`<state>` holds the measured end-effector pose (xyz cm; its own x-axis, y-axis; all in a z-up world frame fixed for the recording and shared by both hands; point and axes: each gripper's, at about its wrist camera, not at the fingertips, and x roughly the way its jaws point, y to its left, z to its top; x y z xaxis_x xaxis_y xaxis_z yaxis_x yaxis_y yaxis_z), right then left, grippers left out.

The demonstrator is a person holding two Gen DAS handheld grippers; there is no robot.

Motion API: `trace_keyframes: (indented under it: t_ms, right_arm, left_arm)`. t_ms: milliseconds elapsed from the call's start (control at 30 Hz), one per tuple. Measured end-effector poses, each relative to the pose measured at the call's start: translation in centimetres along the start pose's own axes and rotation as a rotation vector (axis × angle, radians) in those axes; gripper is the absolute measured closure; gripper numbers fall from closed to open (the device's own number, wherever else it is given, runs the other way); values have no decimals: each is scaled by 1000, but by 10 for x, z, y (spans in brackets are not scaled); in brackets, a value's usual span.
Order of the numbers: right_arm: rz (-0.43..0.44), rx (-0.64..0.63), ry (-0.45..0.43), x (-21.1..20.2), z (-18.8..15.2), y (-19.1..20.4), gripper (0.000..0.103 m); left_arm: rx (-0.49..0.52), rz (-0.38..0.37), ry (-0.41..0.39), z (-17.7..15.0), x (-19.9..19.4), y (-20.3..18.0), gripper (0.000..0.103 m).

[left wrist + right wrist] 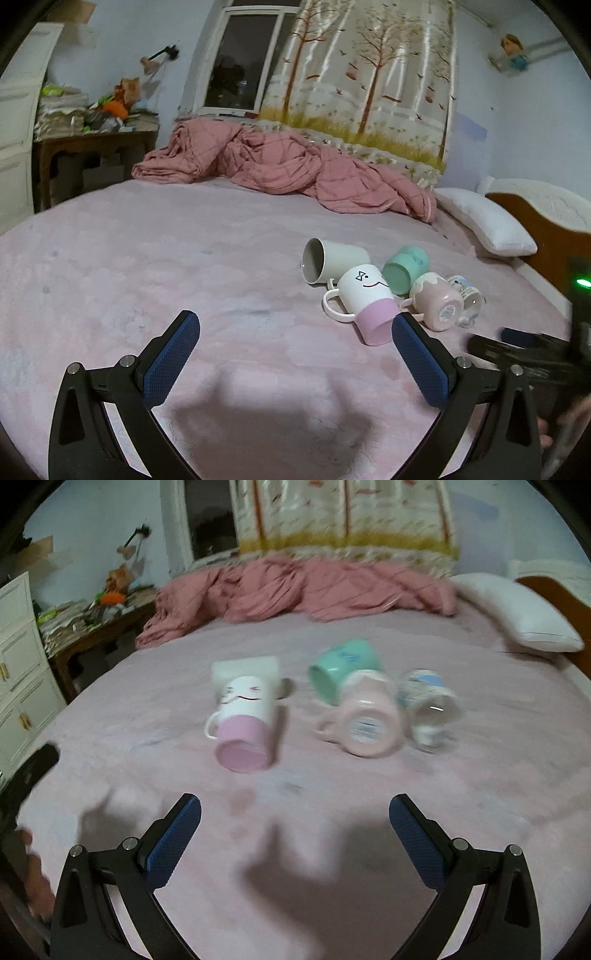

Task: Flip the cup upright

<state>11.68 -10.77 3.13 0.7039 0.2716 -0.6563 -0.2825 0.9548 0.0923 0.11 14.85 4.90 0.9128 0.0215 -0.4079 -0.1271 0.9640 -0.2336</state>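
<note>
Two handheld grippers hover low over a pink bedsheet, with bare sheet around them. The left gripper has its blue-padded fingers spread wide and holds nothing; its right finger tip sits just beside the base of a white-and-pink cup. The right gripper is equally wide open and empty, with clear sheet between it and the cups.

Five cups lie tipped on their sides in a cluster right of centre. The white-and-pink cup, with a drawn face and a handle, is nearest. Behind it is a white cup, then a mint cup, a pale pink cup and a clear printed glass.

Farther off lie a rumpled pink quilt and a white pillow; a tree-print curtain hangs behind.
</note>
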Motion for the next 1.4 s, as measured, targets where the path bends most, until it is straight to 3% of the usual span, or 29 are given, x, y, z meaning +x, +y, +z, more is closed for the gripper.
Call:
trace_keyframes:
  t_ms: [200, 400, 467, 500, 533, 567, 600, 733, 967, 1200, 1400]
  right_arm:
    - [3, -41, 100, 80, 36, 42, 0]
    - [-23, -51, 154, 133, 56, 57, 0]
    - [-32, -54, 178, 149, 57, 59, 6]
    - [-33, -59, 195, 158, 57, 59, 14]
    - [-33, -67, 218, 166, 55, 60, 29]
    - [-11, -72, 235, 169, 53, 59, 35]
    - [-10, -76, 234, 172, 54, 61, 35]
    - [-13, -92, 186, 151, 50, 59, 35]
    - [-7, -77, 97, 69, 25, 28, 35]
    - [-3, 32, -1, -25, -28, -14, 35]
    - [-39, 129, -10, -49, -78, -22, 35]
  left_arm:
    - [-39, -12, 3, 3, 3, 6, 0]
    - [-44, -24, 17, 7, 12, 1, 0]
    - [-32, -25, 19, 6, 12, -2, 0]
    - [-25, -26, 19, 6, 12, -4, 0]
    - [-18, -28, 17, 5, 11, -5, 0]
    - [-12, -29, 17, 5, 11, -7, 0]
    - [-8, -31, 17, 4, 11, -8, 0]
    - [-8, -58, 36, -1, 12, -13, 0]
    - [21, -71, 13, -2, 3, -20, 0]
    - [30, -52, -2, -7, 1, -24, 0]
    - [64, -31, -7, -12, 4, -33, 0]
